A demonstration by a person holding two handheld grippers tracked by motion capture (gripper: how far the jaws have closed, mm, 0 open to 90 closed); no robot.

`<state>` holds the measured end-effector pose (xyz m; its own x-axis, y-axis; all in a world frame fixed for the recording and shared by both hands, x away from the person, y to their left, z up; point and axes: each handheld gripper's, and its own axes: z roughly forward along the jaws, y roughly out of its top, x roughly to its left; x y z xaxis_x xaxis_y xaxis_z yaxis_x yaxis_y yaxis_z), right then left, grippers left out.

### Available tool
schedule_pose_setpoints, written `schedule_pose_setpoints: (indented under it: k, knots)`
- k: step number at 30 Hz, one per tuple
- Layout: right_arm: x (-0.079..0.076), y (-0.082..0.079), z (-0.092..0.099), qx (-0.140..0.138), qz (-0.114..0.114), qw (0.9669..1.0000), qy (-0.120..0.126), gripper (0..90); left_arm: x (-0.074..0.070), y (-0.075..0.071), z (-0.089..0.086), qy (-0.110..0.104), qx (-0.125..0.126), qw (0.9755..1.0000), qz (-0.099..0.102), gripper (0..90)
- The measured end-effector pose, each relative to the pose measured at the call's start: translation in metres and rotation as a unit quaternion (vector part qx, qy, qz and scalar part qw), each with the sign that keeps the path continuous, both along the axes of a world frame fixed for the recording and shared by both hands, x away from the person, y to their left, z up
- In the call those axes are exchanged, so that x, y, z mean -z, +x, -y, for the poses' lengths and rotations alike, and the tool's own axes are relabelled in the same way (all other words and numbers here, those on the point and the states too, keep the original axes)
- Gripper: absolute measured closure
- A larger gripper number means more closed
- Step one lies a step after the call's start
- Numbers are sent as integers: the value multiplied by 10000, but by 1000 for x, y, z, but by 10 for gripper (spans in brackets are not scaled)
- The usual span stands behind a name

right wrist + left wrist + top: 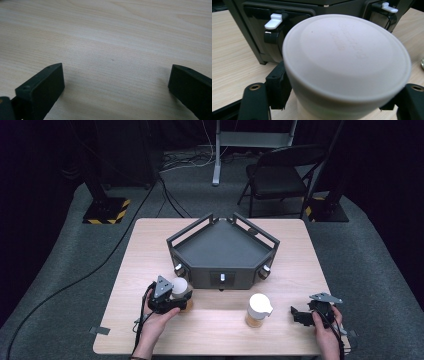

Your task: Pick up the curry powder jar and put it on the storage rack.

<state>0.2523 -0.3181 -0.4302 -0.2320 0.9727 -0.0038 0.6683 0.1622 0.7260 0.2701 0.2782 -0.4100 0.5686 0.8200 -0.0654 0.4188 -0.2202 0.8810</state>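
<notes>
Left tool [176, 296] is clamped on a jar [181, 290]: white lid, amber contents, standing on the table [150, 245] at roughly 7 o'clock from the dark tray unit [222, 251], just in front of its left corner. In the left gripper view the jaws sit either side of the jar just under the lid [347, 55], pads against the body.

Right tool [306, 314] is open, nothing between the jaws, bare wood below. It sits at about 4 o'clock from the tray, near the table's right front edge.

Handling guess: small rigid jar, smooth wall, so slippery if gripped lightly. Looks part full, so moderate weight, low centre. Can't tell whether it's glass or plastic; treat as breakable. The lid overhangs the body and gives a natural stop against sliding down. Taking hold just below the lid rim, as now, looks right. Keep it upright; can't tell how tightly the lid is seated.

Around it:
- Second jar [258, 310], same type, lid with a spout or tab, at 3 o'clock from the held one, well apart, between the two tools.
- Tray front has white latches [273, 21] and knobs directly behind the held jar, close. Any push toward 12 o'clock hits them first.
- Cable trails from the left tool off the table's front edge; possible snag.

Clear path looks like straight up or toward 6 o'clock.
</notes>
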Motion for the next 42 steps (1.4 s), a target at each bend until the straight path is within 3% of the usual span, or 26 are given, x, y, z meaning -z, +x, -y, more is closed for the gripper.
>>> schedule_pose_setpoints:
  k: [11, 19, 34, 42]
  knots:
    - [0, 0, 0, -1, 0, 10000, 1, 0, -1, 1, 2, 8, -9, 10000, 15, 338]
    - [0, 0, 0, -1, -1, 10000, 0, 0, -10, 4, 4, -24, 17, 10000, -29, 336]
    - [0, 0, 0, -2, 0, 10000, 1, 0, -60, 5, 9, -57, 213, 9992, 327, 336]
    - [0, 0, 0, -1, -1, 10000, 0, 0, -86, 13, 7, -38, 274, 9988, 405, 335]
